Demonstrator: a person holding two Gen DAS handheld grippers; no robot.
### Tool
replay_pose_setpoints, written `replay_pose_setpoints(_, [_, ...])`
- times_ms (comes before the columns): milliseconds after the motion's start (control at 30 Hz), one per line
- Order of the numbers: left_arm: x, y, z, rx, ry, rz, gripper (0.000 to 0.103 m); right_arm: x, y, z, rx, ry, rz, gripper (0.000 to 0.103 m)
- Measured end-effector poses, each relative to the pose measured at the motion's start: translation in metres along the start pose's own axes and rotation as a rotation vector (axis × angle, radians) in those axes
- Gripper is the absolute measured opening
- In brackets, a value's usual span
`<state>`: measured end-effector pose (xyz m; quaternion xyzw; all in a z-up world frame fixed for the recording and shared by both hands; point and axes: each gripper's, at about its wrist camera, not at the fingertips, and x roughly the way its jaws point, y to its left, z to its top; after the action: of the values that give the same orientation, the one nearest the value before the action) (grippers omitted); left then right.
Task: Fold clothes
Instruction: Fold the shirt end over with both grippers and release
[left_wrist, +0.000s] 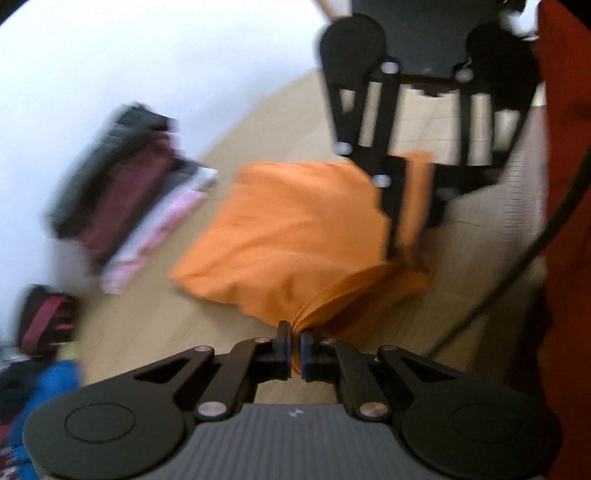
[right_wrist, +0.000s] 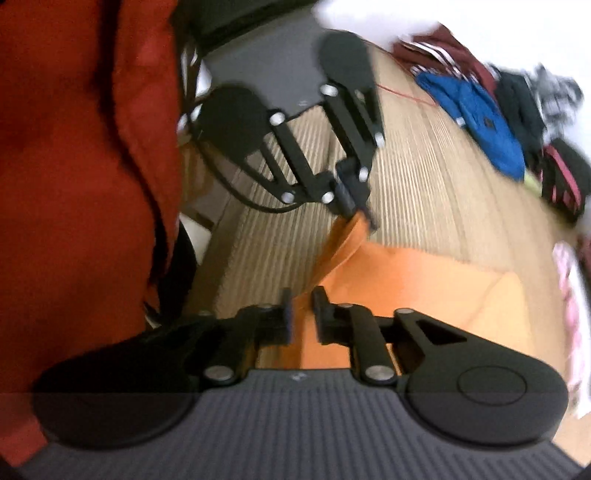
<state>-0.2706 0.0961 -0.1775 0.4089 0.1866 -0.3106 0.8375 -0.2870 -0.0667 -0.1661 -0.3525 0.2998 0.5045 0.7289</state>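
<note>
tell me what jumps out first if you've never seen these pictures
The orange cloth in the middle of the wooden table stands out, with the left gripper pinching its near corner and the right gripper at another edge. Behind it lies a pile of dark folded clothes, and a red garment fills the side.

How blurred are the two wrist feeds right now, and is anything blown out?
Left wrist view: the folded clothes pile is motion-smeared, the orange garment softer but readable, the wall overexposed white. Right wrist view: the blue garment and table streak; a dark band crosses the bottom.
</note>
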Motion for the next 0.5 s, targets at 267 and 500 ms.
replay_pose_setpoints(267, [-0.003, -0.006, -0.002, -0.164, -0.028, 0.267, 0.005, -0.010, -0.051, -0.010, 0.535, -0.181, 0.061, 0.025])
replay_pose_setpoints(500, [-0.007, -0.012, -0.016, -0.186, -0.021, 0.295, 0.032, 0.029, -0.073, 0.018, 0.500, -0.161, -0.031, 0.025])
